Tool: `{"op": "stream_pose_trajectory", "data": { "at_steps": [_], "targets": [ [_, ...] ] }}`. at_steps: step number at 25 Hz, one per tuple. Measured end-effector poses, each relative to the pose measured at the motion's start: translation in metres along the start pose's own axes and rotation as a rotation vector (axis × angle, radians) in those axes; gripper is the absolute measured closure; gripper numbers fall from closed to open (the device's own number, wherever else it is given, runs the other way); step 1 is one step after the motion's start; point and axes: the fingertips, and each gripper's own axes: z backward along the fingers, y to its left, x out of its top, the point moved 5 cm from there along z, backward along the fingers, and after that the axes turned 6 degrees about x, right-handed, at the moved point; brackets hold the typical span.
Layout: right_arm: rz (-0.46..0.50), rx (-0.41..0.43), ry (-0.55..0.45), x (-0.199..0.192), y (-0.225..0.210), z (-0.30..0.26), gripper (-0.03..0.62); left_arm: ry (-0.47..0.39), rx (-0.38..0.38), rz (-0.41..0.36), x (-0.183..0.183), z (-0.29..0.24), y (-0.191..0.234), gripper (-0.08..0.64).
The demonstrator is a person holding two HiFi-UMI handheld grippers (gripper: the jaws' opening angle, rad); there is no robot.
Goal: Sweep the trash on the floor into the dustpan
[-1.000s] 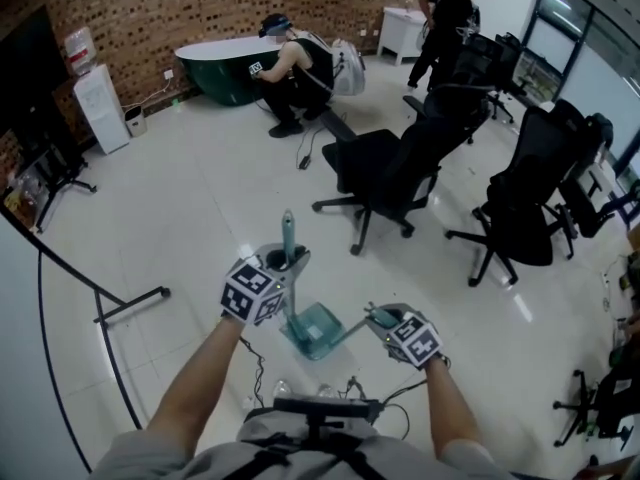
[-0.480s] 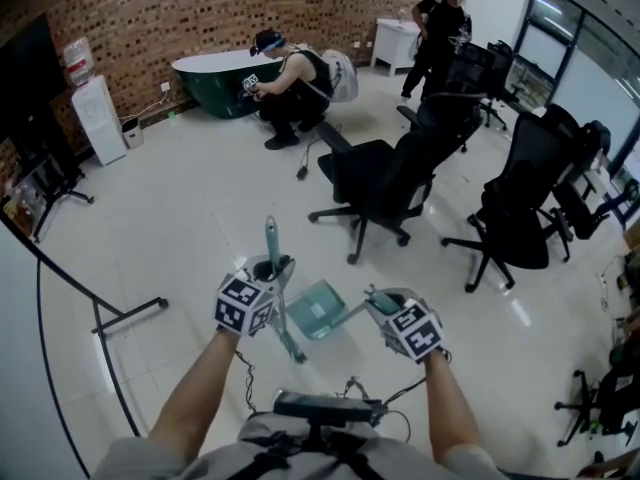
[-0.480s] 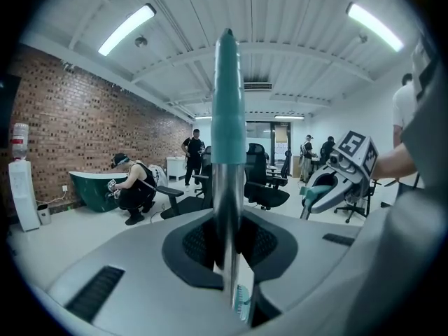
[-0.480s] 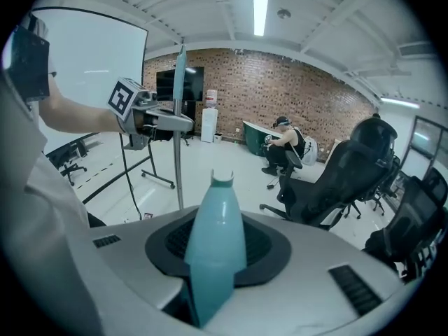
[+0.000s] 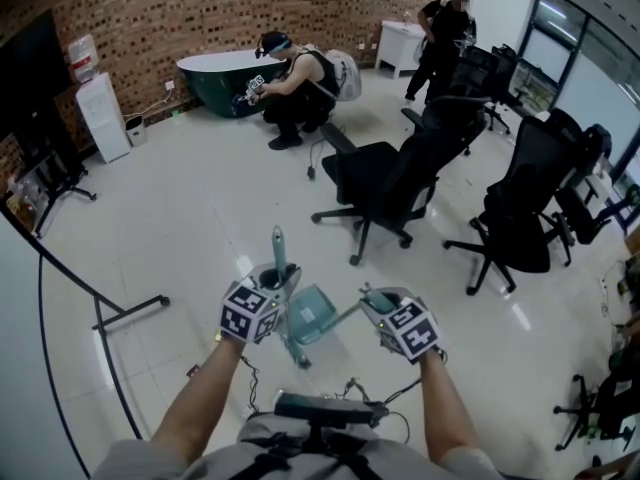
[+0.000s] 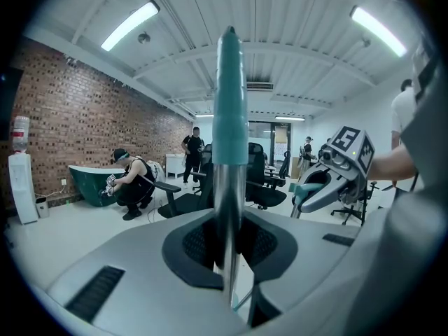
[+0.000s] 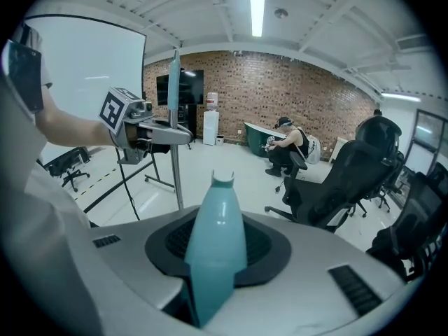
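So it's a big white tiled floor [image 5: 200,218] with a brick wall [image 5: 200,8] along the back and a few black office chairs [image 5: 390,183] parked off to the right. There's a dark green tub [image 5: 215,76] against the wall with one person [image 5: 295,83] crouched beside it, another person [image 5: 445,28] standing further back, and a white water dispenser [image 5: 100,108] over on the left. Down front, the broom [image 5: 279,248] stands nearly upright. Its metal pole with the teal grip on top is clamped in the left tongs [image 5: 284,280], which are squeezed narrow around it. The teal see-through dustpan [image 5: 312,313] sits right between the two hands, just beside the broom pole, held out over the floor. The right tongs [image 5: 372,301] are closed on its teal handle.
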Motion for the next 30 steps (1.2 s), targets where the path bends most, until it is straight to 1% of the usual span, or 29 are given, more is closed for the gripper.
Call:
{"op": "stream_pose_trajectory", "data": {
  "at_steps": [4,13,17,20,23,30],
  "targets": [
    [0.000,0.001,0.002,0.004,0.001,-0.001,0.489,0.002,0.003,0.006,-0.001,0.002,-0.001,0.518],
    [0.013,-0.001,0.004,0.007,0.002,-0.003,0.489,0.001,0.010,-0.005,-0.006,0.003,0.000,0.518],
    [0.013,0.002,0.011,0.006,0.003,-0.003,0.488,0.017,0.017,0.011,-0.011,0.006,0.002,0.518],
    [0.017,0.002,0.018,0.007,0.004,-0.004,0.488,-0.005,0.018,0.011,-0.008,0.007,0.003,0.518],
    [0.024,0.003,0.026,0.008,0.008,-0.005,0.488,-0.007,0.021,0.021,-0.008,0.011,0.005,0.518],
    [0.044,0.005,0.046,0.015,0.028,-0.006,0.488,-0.006,0.032,0.050,-0.012,0.036,0.014,0.517]
  ]
}}
